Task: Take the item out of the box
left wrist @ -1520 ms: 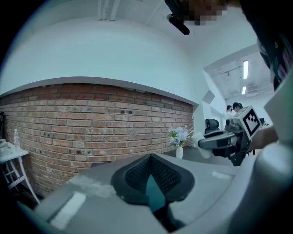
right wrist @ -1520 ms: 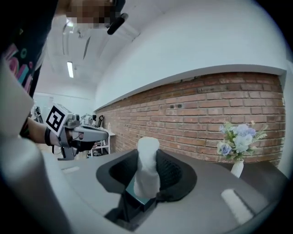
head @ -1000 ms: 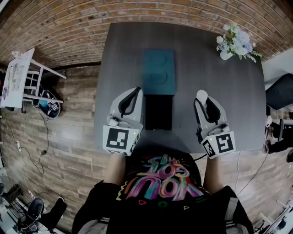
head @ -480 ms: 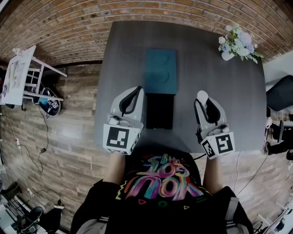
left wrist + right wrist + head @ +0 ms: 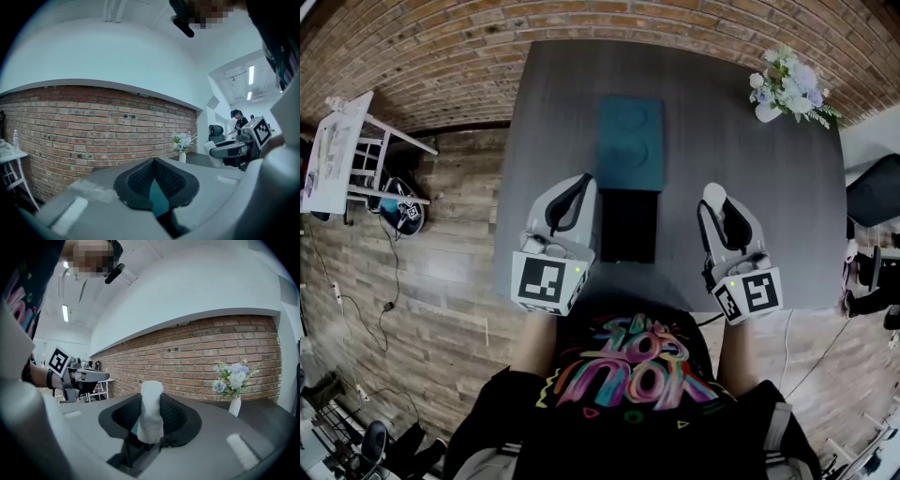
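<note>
An open box lies mid-table in the head view: its teal lid [image 5: 629,143] sits farther away and the black base [image 5: 627,228] nearer me. My left gripper [image 5: 579,184] rests on the table just left of the black base, its jaws closed together with nothing between them [image 5: 153,162]. My right gripper [image 5: 714,195] rests to the right of the base, apart from it. It is shut on a white roll-shaped item [image 5: 151,414] that stands upright between the pads and sticks out past the tips. The inside of the black base looks dark; I cannot tell what it contains.
A white vase of pale flowers [image 5: 785,86] stands at the table's far right corner. A white stand [image 5: 342,155] and a bag [image 5: 401,214] are on the wooden floor to the left. A dark chair [image 5: 872,187] is at the right edge. Brick wall runs behind the table.
</note>
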{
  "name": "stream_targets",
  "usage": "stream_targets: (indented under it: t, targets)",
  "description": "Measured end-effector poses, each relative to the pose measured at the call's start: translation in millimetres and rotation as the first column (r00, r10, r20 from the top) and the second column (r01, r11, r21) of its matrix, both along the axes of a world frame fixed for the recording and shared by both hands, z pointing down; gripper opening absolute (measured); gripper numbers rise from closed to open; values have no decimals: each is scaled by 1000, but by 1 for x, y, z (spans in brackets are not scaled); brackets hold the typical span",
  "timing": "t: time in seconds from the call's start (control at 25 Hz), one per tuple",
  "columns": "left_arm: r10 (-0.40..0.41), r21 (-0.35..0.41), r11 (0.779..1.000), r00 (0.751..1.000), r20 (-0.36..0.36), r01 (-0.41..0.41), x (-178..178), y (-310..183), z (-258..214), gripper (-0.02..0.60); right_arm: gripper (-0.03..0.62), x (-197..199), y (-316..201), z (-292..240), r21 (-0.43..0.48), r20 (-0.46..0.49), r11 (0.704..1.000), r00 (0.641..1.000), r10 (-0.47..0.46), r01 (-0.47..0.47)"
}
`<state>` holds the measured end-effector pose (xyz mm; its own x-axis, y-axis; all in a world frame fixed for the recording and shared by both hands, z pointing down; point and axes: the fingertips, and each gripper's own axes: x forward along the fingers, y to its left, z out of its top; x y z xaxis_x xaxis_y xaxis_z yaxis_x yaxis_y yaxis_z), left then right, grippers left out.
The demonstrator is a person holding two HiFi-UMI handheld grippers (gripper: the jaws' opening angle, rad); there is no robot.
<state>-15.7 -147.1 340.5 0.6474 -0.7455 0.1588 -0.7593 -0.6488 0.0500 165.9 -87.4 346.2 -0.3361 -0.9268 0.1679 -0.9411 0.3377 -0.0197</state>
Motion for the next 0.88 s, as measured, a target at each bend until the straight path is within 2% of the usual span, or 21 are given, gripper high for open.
stream_targets:
  t: [0.88]
  targets:
    - [12, 37, 999, 1000, -9, -12, -4, -9, -9, 0, 124, -1, -2, -1, 8, 32, 1000, 999, 13, -13]
